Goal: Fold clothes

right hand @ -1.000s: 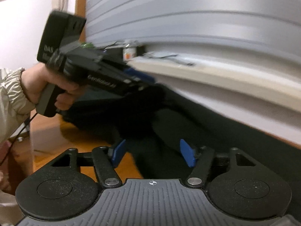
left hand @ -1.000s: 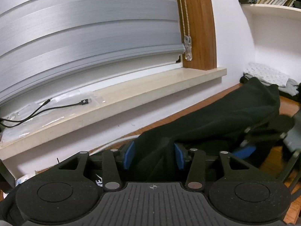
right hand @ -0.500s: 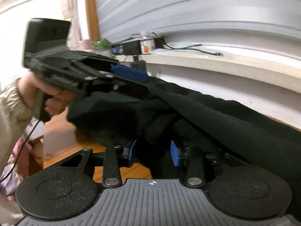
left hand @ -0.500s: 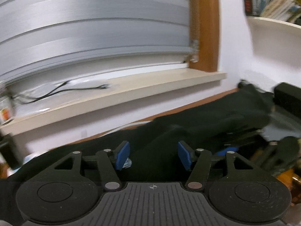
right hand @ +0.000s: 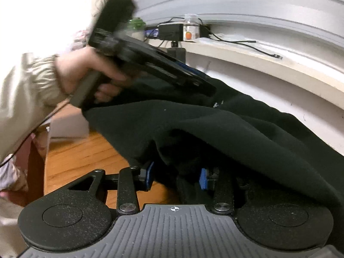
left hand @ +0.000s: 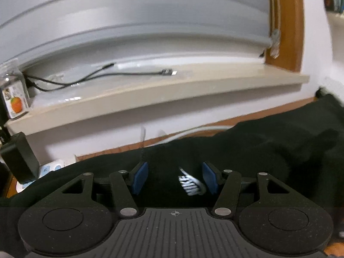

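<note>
Since 1 s ago, left tool (left hand: 175,177) has spread off black garment (right hand: 225,129); right tool (right hand: 176,177) grips fabric. Mid-fold; next, lay flat on table (right hand: 86,150).

Soft indoor light, with blown-out glare at the right wrist view's upper left. Fisheye bending curves the windowsill (left hand: 163,90) — motion blur smears the person's hand (right hand: 86,73).

Right tongs (right hand: 175,177) pinching black garment (right hand: 215,129), left tongs (right hand: 202,86) beyond
</note>
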Motion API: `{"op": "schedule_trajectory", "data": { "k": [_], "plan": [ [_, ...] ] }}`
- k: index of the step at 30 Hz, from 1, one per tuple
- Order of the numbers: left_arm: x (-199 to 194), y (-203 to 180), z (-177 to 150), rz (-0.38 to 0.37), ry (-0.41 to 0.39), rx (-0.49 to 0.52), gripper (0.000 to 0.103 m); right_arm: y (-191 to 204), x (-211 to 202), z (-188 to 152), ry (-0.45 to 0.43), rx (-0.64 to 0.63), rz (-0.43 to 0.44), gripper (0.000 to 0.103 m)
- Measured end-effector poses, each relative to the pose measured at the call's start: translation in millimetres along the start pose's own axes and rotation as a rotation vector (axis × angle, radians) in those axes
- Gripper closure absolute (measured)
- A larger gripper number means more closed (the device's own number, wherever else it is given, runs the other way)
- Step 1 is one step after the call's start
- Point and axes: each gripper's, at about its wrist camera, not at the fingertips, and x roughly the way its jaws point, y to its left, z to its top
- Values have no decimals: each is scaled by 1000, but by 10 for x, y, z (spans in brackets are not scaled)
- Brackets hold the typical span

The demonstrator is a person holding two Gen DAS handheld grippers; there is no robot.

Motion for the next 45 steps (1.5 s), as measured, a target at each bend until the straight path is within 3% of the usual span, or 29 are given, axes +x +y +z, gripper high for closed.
{"op": "schedule_trajectory", "data": {
  "k": [3, 10, 16, 19, 23, 25, 28, 29, 31, 33, 36, 41, 45],
  "plan": [
    [91, 5, -24, 19, 11, 29, 43, 40, -158, -12, -18, 16, 48, 84],
    [147, 22, -82, 36, 8, 41, 43, 343, -637, -71, -84, 71, 185, 91],
    [178, 9, -111, 51, 11, 53, 40, 662, -615, -281, -68, 91, 69, 92],
    [182, -6, -116, 53, 13, 63, 39, 671, -594, -340, -88, 133, 21, 85],
    [179, -20, -122, 54, 14, 70, 37, 686, -598, -330, -126, 147, -48, 55],
    [180, -20, -124, 56, 13, 71, 37, 662, -548, -307, -137, 146, -96, 52],
    [183, -19, -125, 57, 11, 73, 37, 598, -420, -262, -153, 148, -98, 53],
    [184, -22, -126, 59, 11, 75, 36, 590, -375, -239, -160, 150, -93, 57],
    [185, -26, -128, 62, 11, 79, 36, 595, -325, -206, -163, 159, -47, 77],
    [188, -33, -129, 66, 11, 84, 36, 651, -361, -200, -166, 153, -5, 86],
    [197, -40, -127, 72, 14, 94, 36, 823, -581, -251, -178, 116, 57, 88],
    [76, 39, -124, 62, 8, 38, 31, 898, -561, -402, -127, 106, 36, 89],
    [-523, 161, -296, 116, -61, -1, 20, 855, -574, -489, -136, 123, 21, 89]
  ]
}}
